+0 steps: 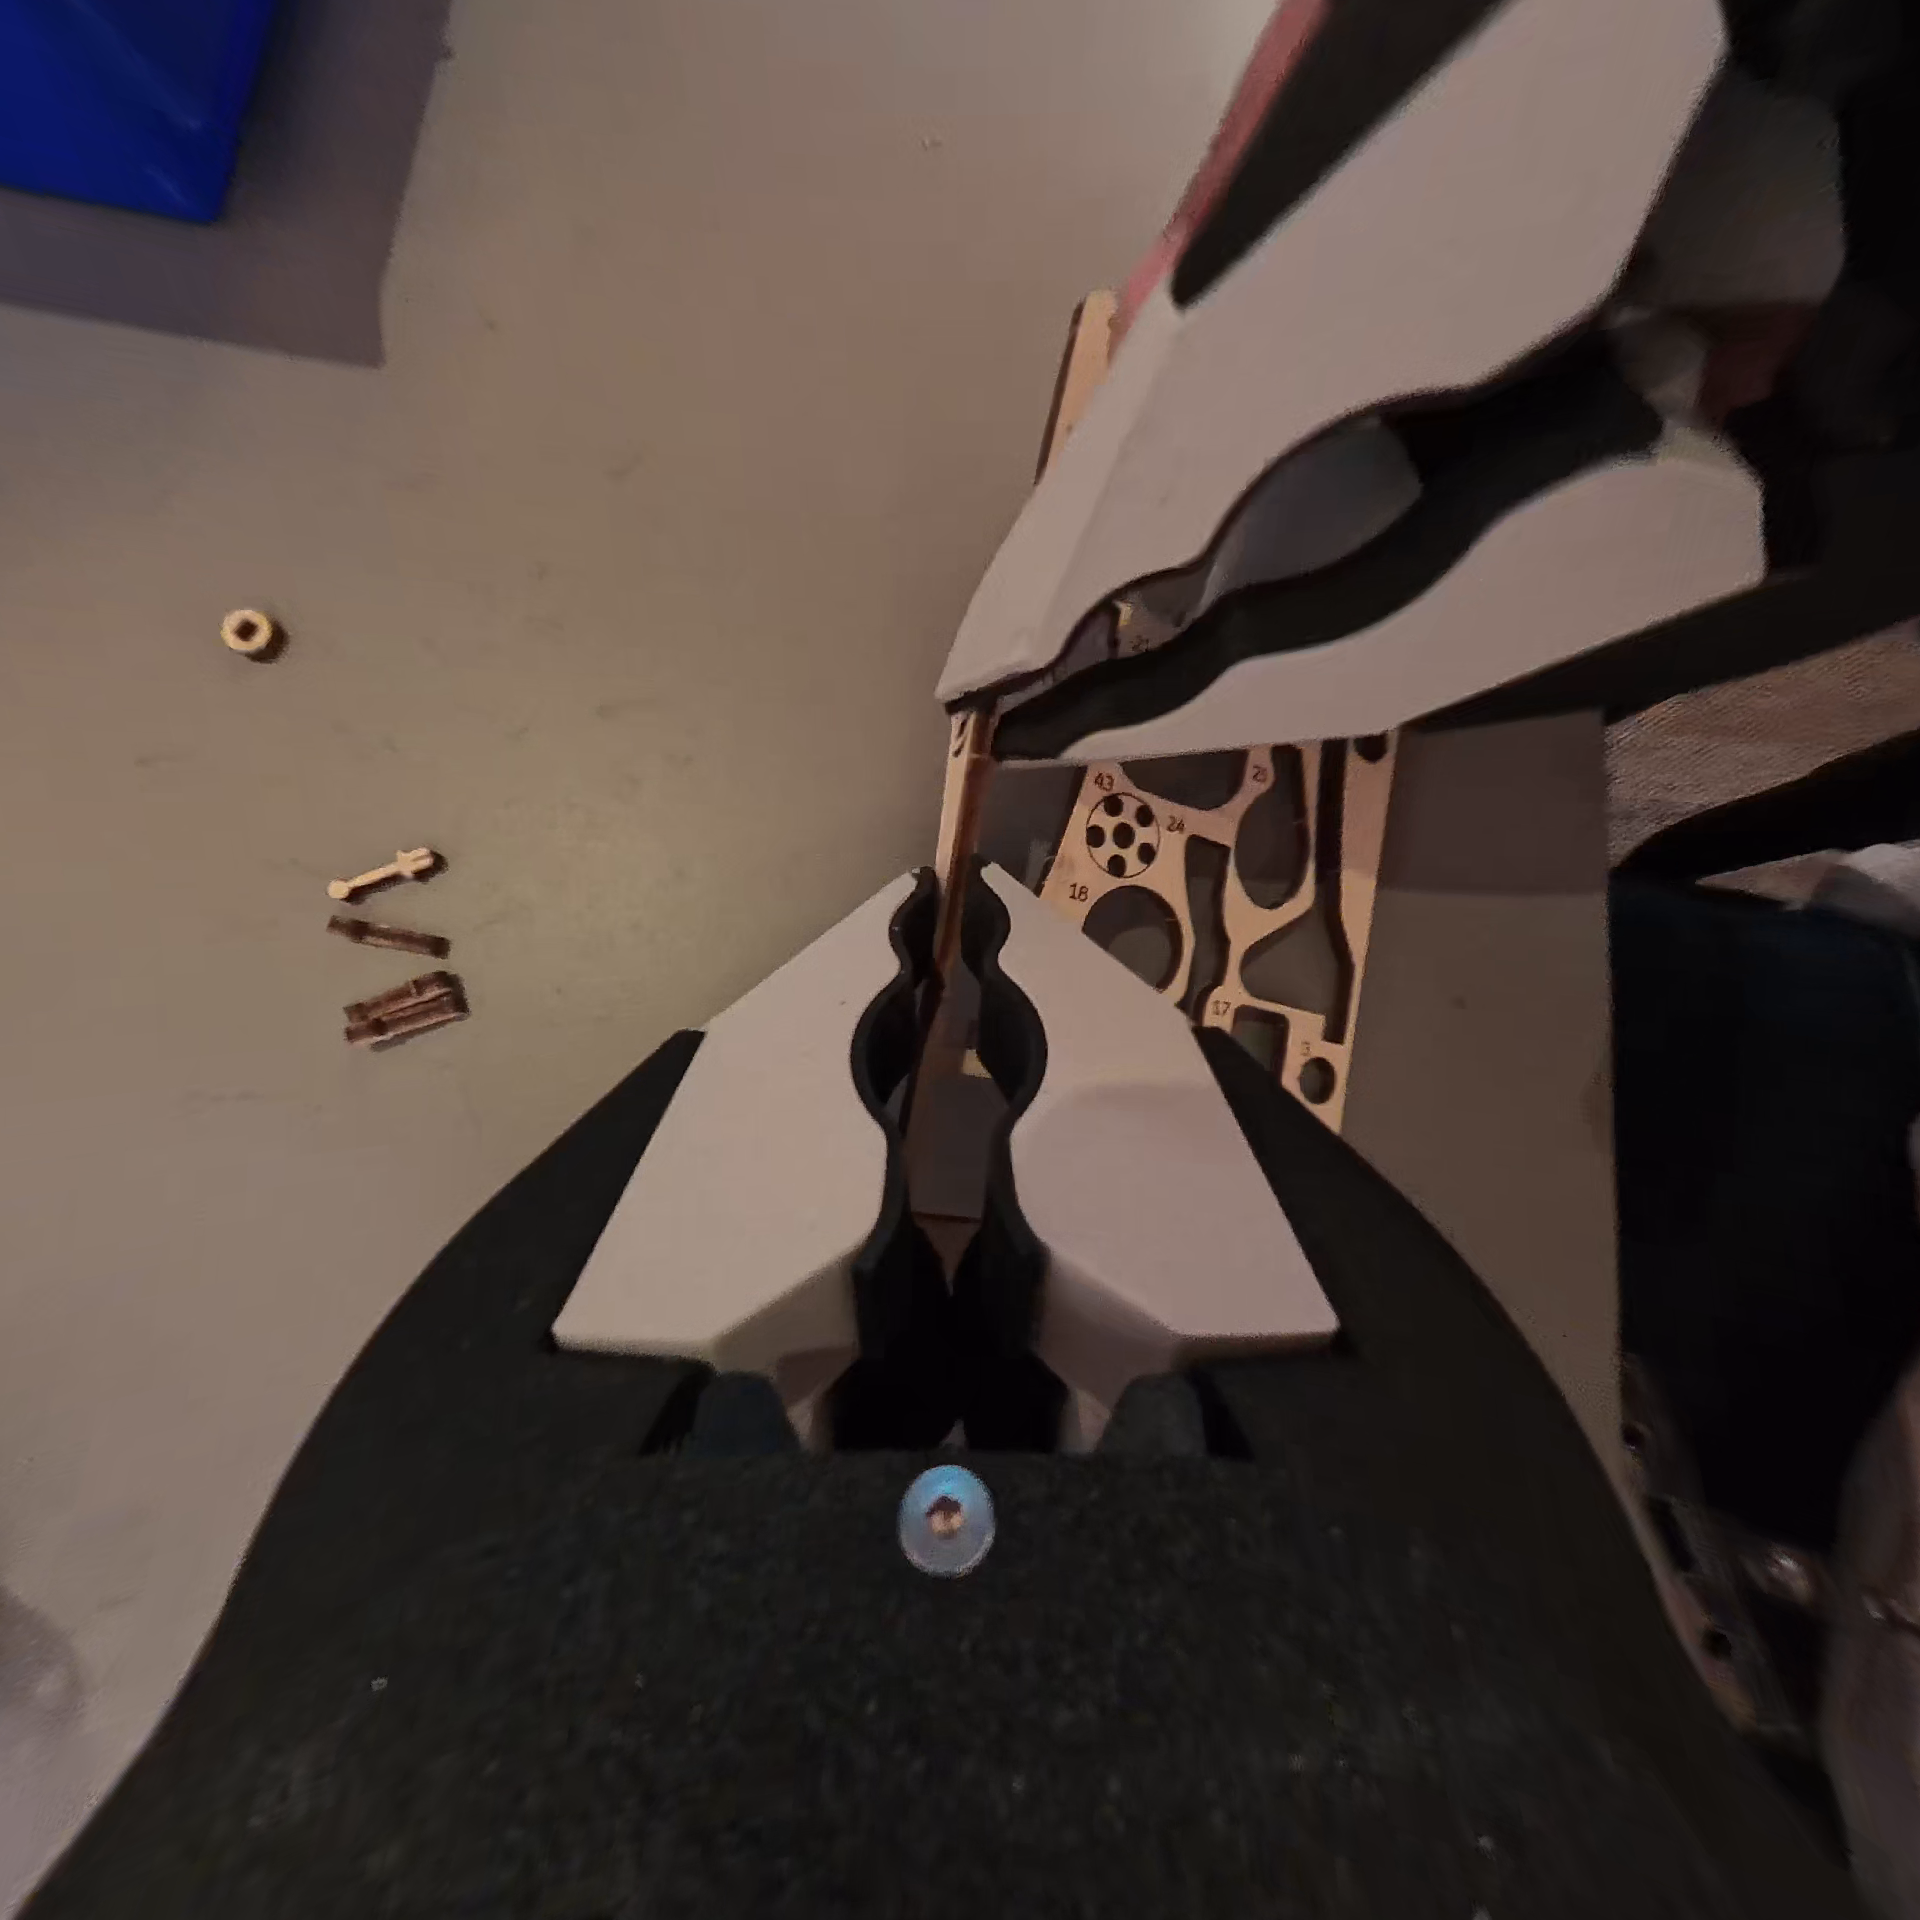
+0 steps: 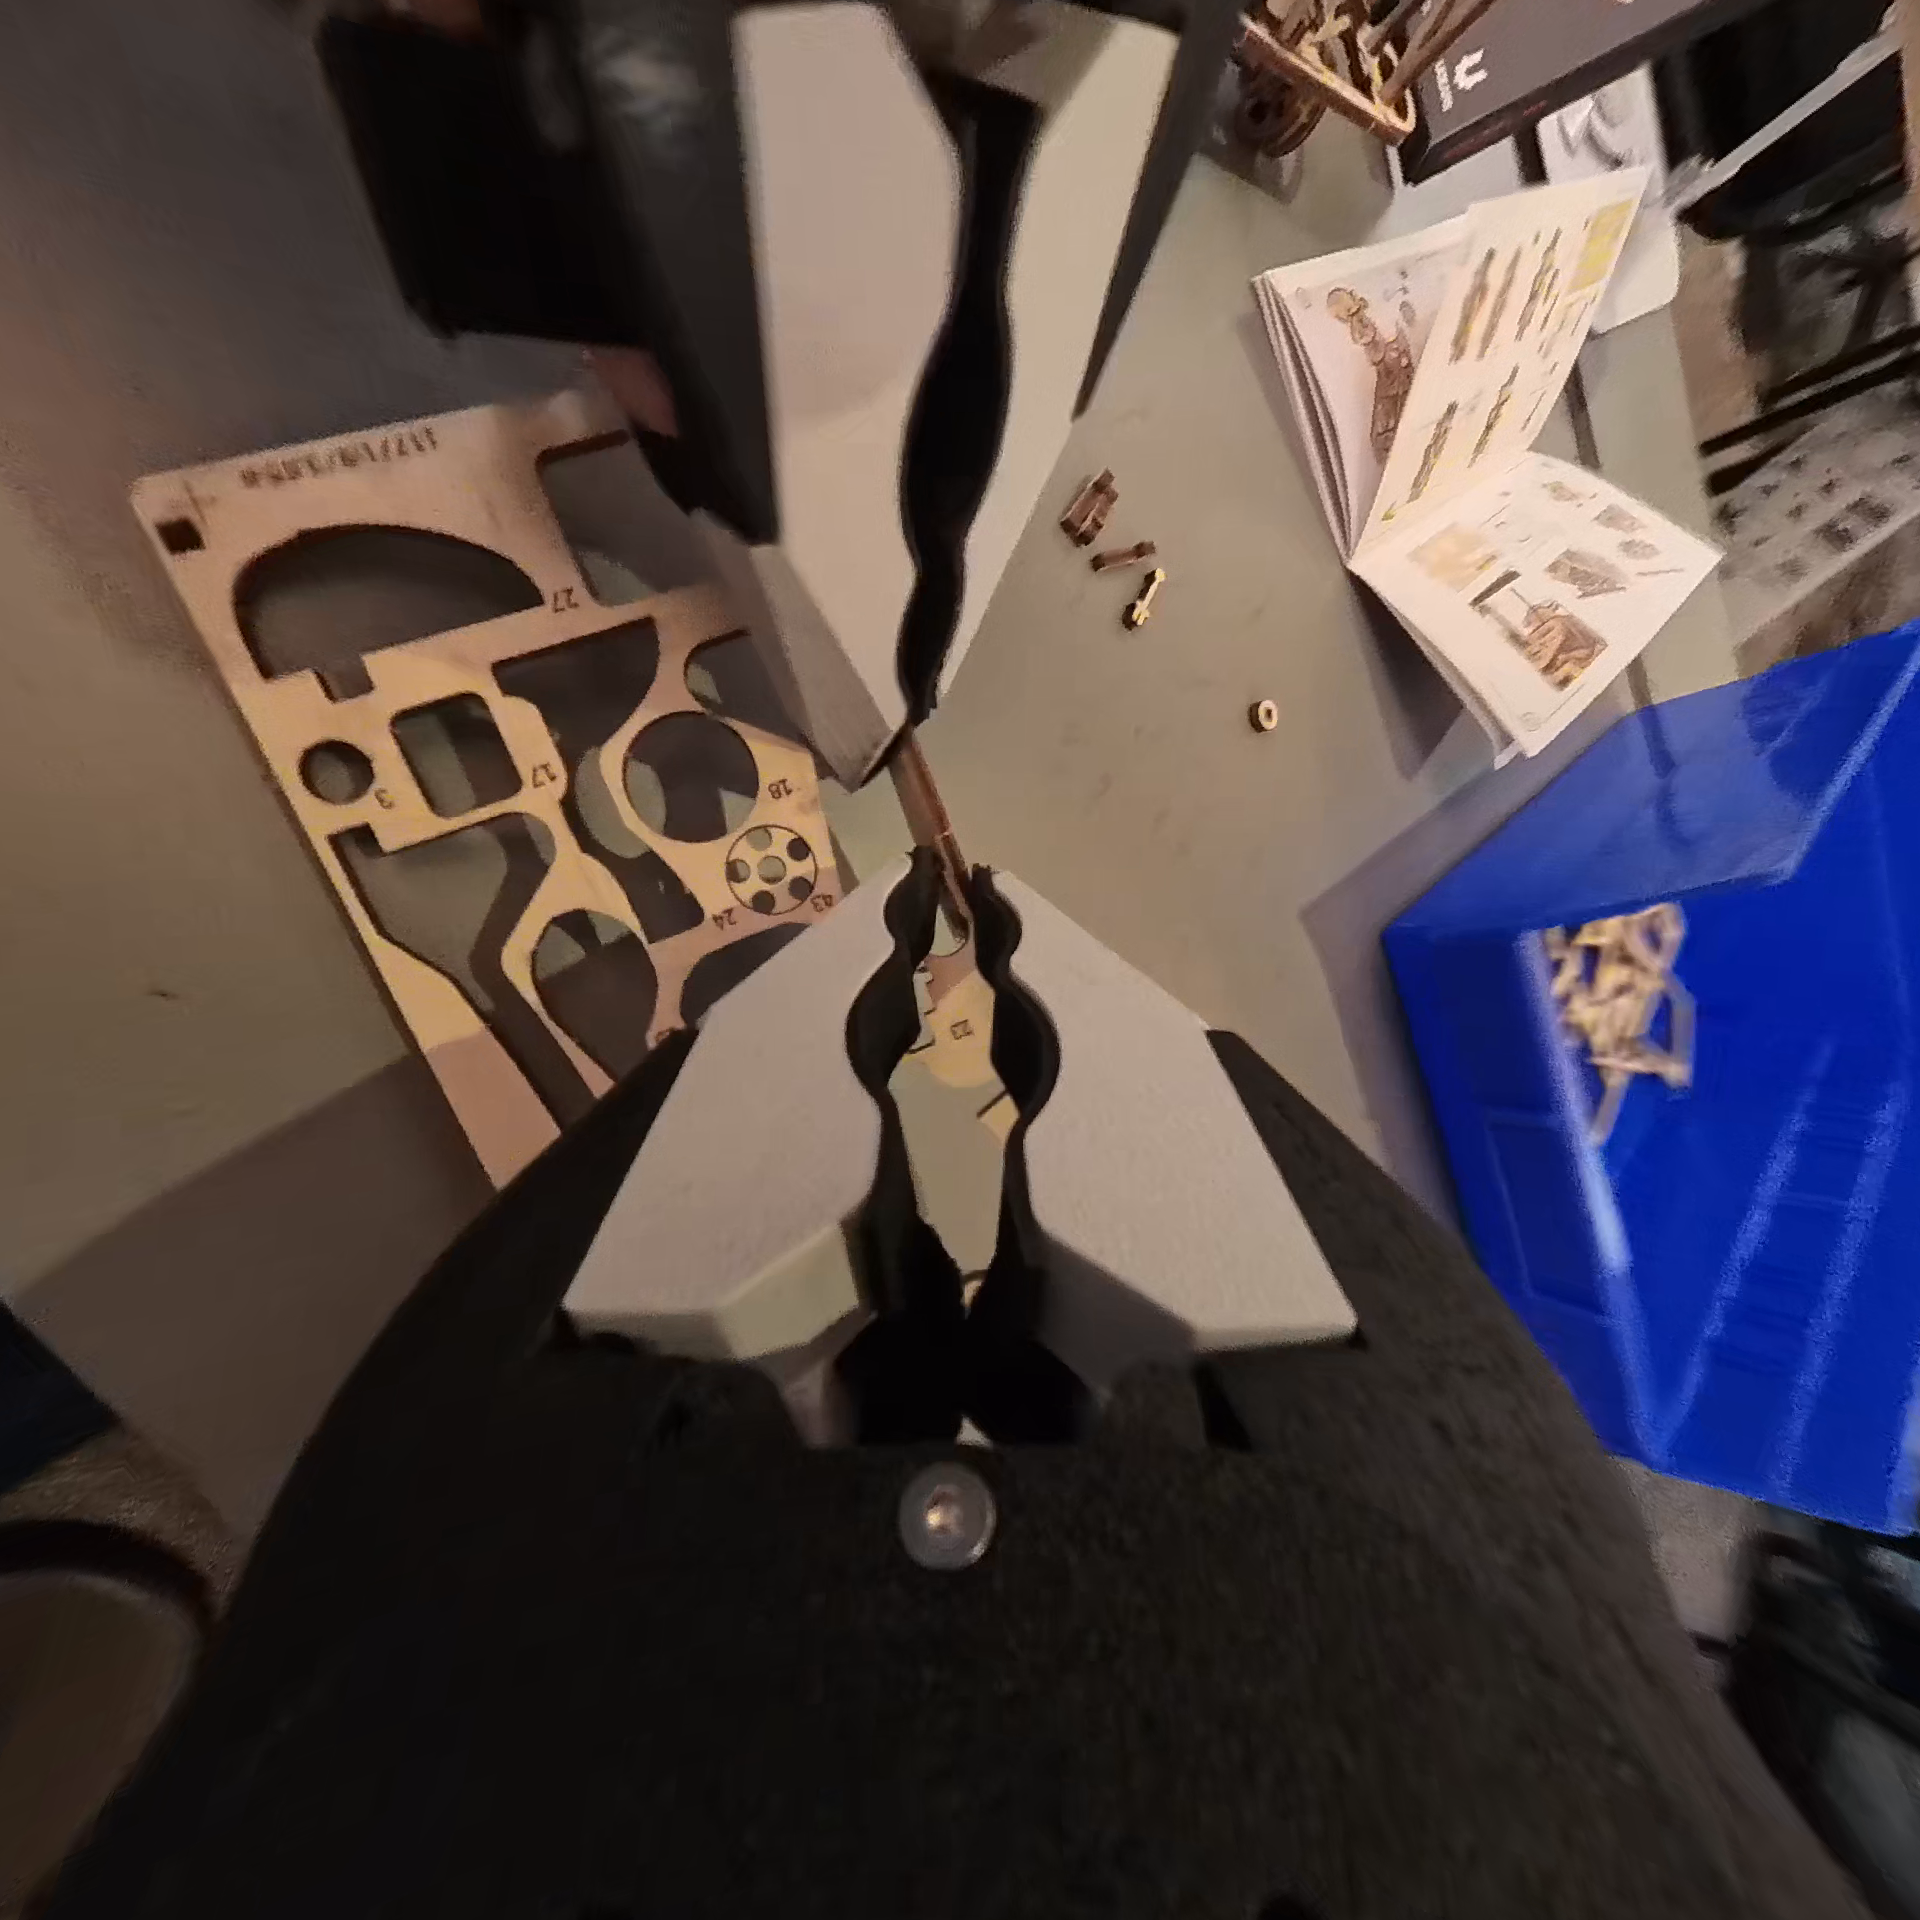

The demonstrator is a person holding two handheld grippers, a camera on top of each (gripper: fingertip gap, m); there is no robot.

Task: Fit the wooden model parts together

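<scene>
Counter (image 1: 644, 436): flat matte grey-beige surface, few faint scuffs/specks. Light warm, dim-ish, soft shadows under objs; source not in view. Blue plastic bin (image 2: 1704, 1122) on counter at R side of right wrist view; same bin's corner shows top L in left wrist view, sitting on a darker grey mat (image 1: 312, 260). Open illustrated booklet (image 2: 1475, 499) lies beyond bin, pages fanned. Dark box (image 2: 1558, 94) at far edge, top R. Far bkgd blurred, walls/floor can't tell.

Pale laser-cut wood sheet (image 2: 436, 831), dark scorched edges; glossy blue plastic bin (image 2: 1662, 1091); matt grey counter (image 1: 623, 520); paper booklet (image 2: 1475, 468).
</scene>
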